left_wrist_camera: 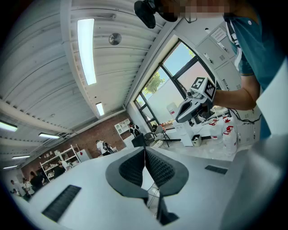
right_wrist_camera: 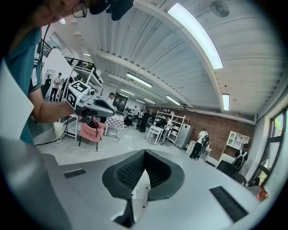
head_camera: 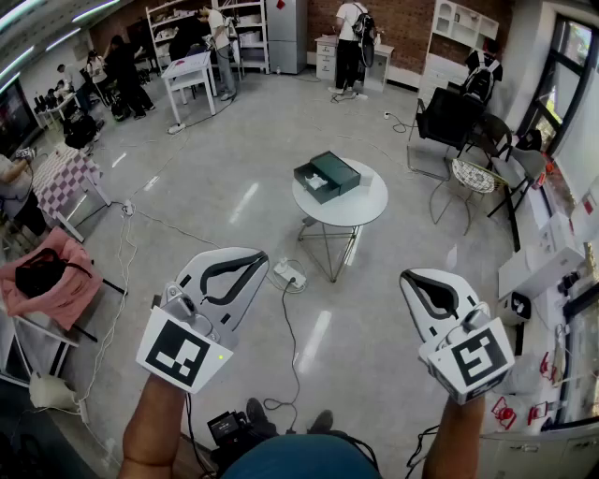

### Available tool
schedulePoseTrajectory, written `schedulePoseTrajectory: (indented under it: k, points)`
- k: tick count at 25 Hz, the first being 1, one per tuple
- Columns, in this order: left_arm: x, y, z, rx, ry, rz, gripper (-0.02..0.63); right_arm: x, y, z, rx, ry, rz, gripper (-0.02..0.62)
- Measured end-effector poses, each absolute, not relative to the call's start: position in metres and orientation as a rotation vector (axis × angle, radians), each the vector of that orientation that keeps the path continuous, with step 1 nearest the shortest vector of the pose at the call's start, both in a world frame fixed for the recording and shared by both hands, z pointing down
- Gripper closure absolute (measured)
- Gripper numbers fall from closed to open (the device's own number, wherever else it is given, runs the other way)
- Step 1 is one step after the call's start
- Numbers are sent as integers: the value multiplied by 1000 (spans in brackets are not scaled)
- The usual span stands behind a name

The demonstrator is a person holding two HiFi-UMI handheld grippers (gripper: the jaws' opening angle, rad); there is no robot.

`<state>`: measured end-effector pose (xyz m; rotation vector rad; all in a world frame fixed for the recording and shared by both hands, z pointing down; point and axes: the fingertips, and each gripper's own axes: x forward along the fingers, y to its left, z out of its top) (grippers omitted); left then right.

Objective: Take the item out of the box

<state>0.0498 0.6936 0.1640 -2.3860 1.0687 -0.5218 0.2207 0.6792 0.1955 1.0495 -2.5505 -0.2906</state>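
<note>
Left gripper [head_camera: 234, 271] and right gripper [head_camera: 429, 297] both have jaws pressed together on nothing, well apart from the dark green rectangular box [head_camera: 328, 176] on the round white table [head_camera: 370, 204]. Apparently the whole task remains.

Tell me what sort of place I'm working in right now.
Probably a shared lab or workshop hall: a brick wall with white shelving at the far end, people standing at work tables, and cables trailing over the polished floor around the small round table holding the box.
</note>
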Motion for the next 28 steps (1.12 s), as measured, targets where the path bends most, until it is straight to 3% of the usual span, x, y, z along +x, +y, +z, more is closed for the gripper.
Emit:
schedulePoseTrajectory:
  k: [18, 28]
  points:
    - [113, 672, 186, -2372, 1108, -583, 584, 280, 646, 208, 1004, -2599, -286, 557]
    - [60, 597, 202, -2419, 1068, -550, 584, 231, 578, 217, 1083, -2588, -222, 555]
